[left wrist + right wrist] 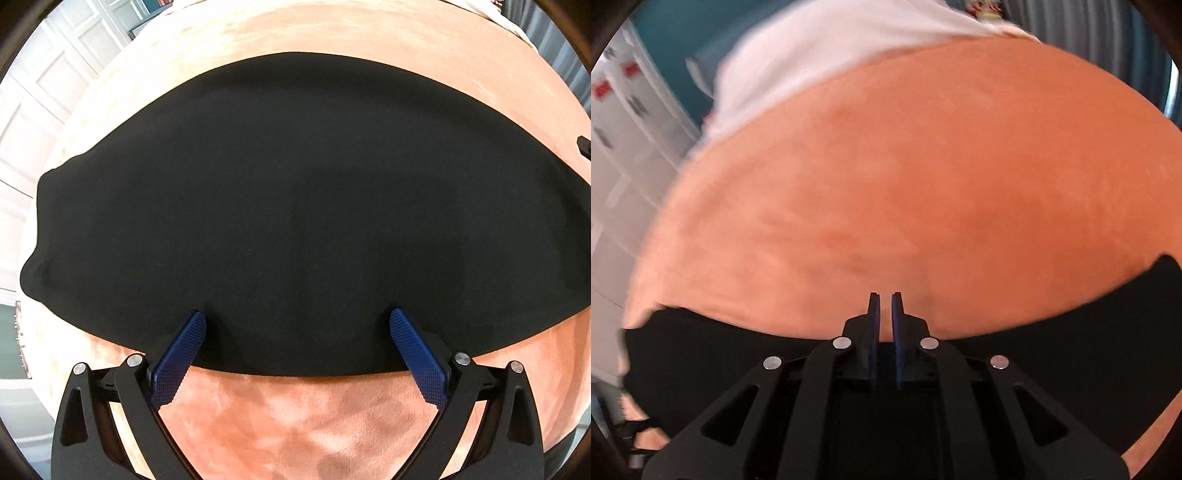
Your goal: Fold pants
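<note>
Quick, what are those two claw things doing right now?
Left gripper: wide open over the black pants, holding nothing.
Right gripper: shut, holding nothing.

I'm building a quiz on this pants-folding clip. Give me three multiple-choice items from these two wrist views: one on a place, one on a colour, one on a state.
1. Where do the black pants lie?
A. on the orange blanket
B. on a wooden floor
C. in a basket

2. What colour are the pads of the left gripper?
A. red
B. blue
C. white

3. How does the right gripper stand?
A. wide open over the pants
C. clamped on a thick fold
B. shut, nothing between its pads

Answers:
1 A: orange fabric shows on every side of the pants.
2 B: both pads are textured blue.
3 B: the right wrist view shows only a thin slit between the pads, with bare blanket beyond.
</note>
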`<action>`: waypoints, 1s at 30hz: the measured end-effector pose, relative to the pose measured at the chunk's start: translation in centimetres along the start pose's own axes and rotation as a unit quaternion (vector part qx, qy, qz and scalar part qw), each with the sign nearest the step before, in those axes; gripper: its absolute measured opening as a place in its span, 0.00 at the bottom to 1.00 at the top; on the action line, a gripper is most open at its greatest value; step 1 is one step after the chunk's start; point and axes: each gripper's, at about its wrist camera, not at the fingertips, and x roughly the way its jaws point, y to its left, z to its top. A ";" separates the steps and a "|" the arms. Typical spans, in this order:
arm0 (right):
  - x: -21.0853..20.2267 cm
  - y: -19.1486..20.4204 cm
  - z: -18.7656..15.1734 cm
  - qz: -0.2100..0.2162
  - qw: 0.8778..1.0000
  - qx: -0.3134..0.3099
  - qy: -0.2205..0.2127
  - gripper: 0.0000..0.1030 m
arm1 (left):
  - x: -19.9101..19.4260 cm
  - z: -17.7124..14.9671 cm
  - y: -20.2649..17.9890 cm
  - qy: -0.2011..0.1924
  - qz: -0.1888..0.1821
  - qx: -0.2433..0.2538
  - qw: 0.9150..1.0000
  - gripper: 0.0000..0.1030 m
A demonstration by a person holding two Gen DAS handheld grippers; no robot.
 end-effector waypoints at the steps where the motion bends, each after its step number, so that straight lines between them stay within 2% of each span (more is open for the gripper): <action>1: 0.3 3.2 -1.4 0.033 0.998 -0.053 0.024 0.06 | 0.1 0.1 0.2 -0.001 -0.002 0.000 1.000 0.95; 3: 1.6 4.8 -2.8 0.025 0.994 -0.098 0.046 0.02 | 0.1 0.1 0.4 -0.004 -0.002 0.000 1.000 0.95; 4: 4.0 4.8 -3.2 -0.012 0.991 -0.113 0.063 0.01 | 0.0 0.1 0.5 -0.004 -0.002 0.000 1.000 0.95; 5: 5.0 4.2 -2.9 -0.028 0.992 -0.105 0.064 0.00 | 0.2 0.3 1.0 -0.003 -0.002 -0.001 1.000 0.95; 6: 5.1 3.1 -1.9 -0.040 0.996 -0.064 0.052 0.00 | 0.1 0.2 1.1 -0.002 -0.001 0.001 1.000 0.95; 7: 4.8 3.0 -1.4 -0.039 0.997 -0.051 0.044 0.07 | 0.0 0.1 1.0 -0.001 -0.001 0.003 1.000 0.95; 9: 2.7 4.4 -0.3 -0.003 0.999 -0.038 0.019 0.07 | 0.0 0.2 1.3 -0.002 -0.002 0.004 1.000 0.95; 10: 1.9 6.2 -0.9 0.027 0.998 -0.056 0.024 0.07 | 0.0 0.3 1.4 -0.003 -0.002 0.004 1.000 0.95; 11: 2.0 8.2 -2.0 0.038 0.994 -0.093 0.044 0.07 | 0.1 0.1 1.0 -0.003 -0.001 0.003 1.000 0.95; 12: 2.9 9.6 -3.2 0.032 0.989 -0.131 0.065 0.05 | 0.0 -0.2 0.7 -0.004 0.002 0.002 1.000 0.95; 13: 3.7 9.5 -3.7 0.016 0.987 -0.141 0.073 0.04 | -0.2 -0.5 0.3 -0.003 0.005 0.001 1.000 0.95; 14: 4.9 8.6 -3.7 -0.007 0.986 -0.143 0.082 0.03 | -0.4 -0.5 0.0 -0.002 0.008 0.002 1.000 0.95; 15: 5.4 6.1 -3.6 -0.025 0.990 -0.106 0.085 0.00 | -0.6 -0.5 -0.4 -0.001 0.011 0.002 1.000 0.95; 16: 4.8 4.7 -3.4 -0.017 0.993 -0.082 0.080 0.00 | -0.9 -0.5 -0.4 0.002 0.014 0.002 1.000 0.95; 17: 3.3 2.4 -2.7 -0.020 0.997 -0.037 0.060 0.05 | -1.2 -0.5 -0.4 0.001 0.014 0.003 1.000 0.95; 18: 2.6 1.5 -2.3 -0.026 0.998 -0.025 0.049 0.07 | -1.4 -0.5 -0.4 0.000 0.014 0.004 1.000 0.95; 20: -2.1 -2.6 -2.9 -0.035 0.999 -0.006 0.016 0.07 | -1.7 -0.6 -0.5 -0.003 0.019 0.006 1.000 0.95; 21: -3.4 -4.3 -3.8 -0.049 0.999 -0.010 0.017 0.07 | -1.8 -0.7 -0.6 -0.004 0.021 0.006 1.000 0.95; 23: -5.6 -7.2 -7.0 -0.089 0.995 -0.020 0.030 0.06 | -2.3 -1.3 -1.4 -0.005 0.025 0.005 1.000 0.95; 24: -6.2 -10.7 -8.6 -0.132 0.990 -0.011 0.041 0.06 | -2.7 -1.4 -1.7 -0.007 0.027 0.006 1.000 0.95; 25: -5.9 -12.7 -9.2 -0.150 0.988 0.010 0.038 0.02 | -3.5 -1.7 -3.1 -0.009 0.030 0.006 0.999 0.95; 26: -5.7 -13.9 -9.6 -0.151 0.988 0.026 0.032 0.00 | -3.9 -1.8 -3.2 -0.013 0.031 0.007 0.999 0.95; 27: -8.1 -17.0 -9.9 -0.161 0.984 0.075 0.010 0.01 | -4.4 -2.2 -3.5 -0.016 0.033 0.009 0.999 0.95; 28: -9.3 -17.6 -10.7 -0.171 0.981 0.092 -0.002 0.06 | -4.9 -2.3 -3.9 -0.021 0.036 0.011 0.999 0.95; 30: -11.7 -19.8 -11.1 -0.176 0.976 0.126 -0.030 0.08 | -5.8 -2.6 -4.5 -0.027 0.040 0.014 0.999 0.95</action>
